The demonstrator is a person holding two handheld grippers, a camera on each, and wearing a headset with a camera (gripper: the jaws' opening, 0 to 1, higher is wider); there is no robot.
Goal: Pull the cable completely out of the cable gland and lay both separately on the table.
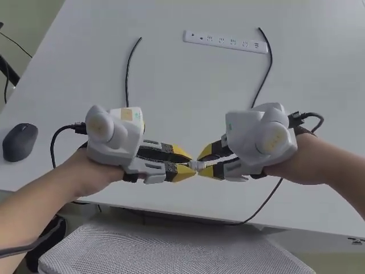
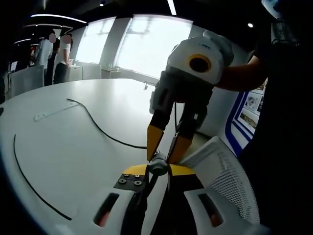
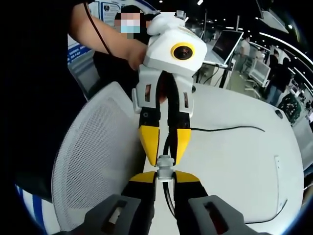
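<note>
A small pale cable gland (image 1: 199,166) hangs in the air in front of the table's near edge, pinched between both grippers' yellow tips. My left gripper (image 1: 191,167) comes from the left and is shut on one end of the cable gland (image 2: 157,167). My right gripper (image 1: 203,166) comes from the right and is shut on the other end of the gland (image 3: 165,165). A thin black cable (image 3: 169,198) runs from the gland back between my right gripper's jaws. The cable (image 2: 145,192) also trails back between my left gripper's jaws.
A white power strip (image 1: 225,41) lies at the back of the white table (image 1: 188,103), its black cord (image 1: 263,74) running toward the right. A loose black cable (image 1: 129,63) lies at the back left and a dark mouse (image 1: 20,141) at the left edge. A mesh chair (image 1: 165,251) is below the grippers.
</note>
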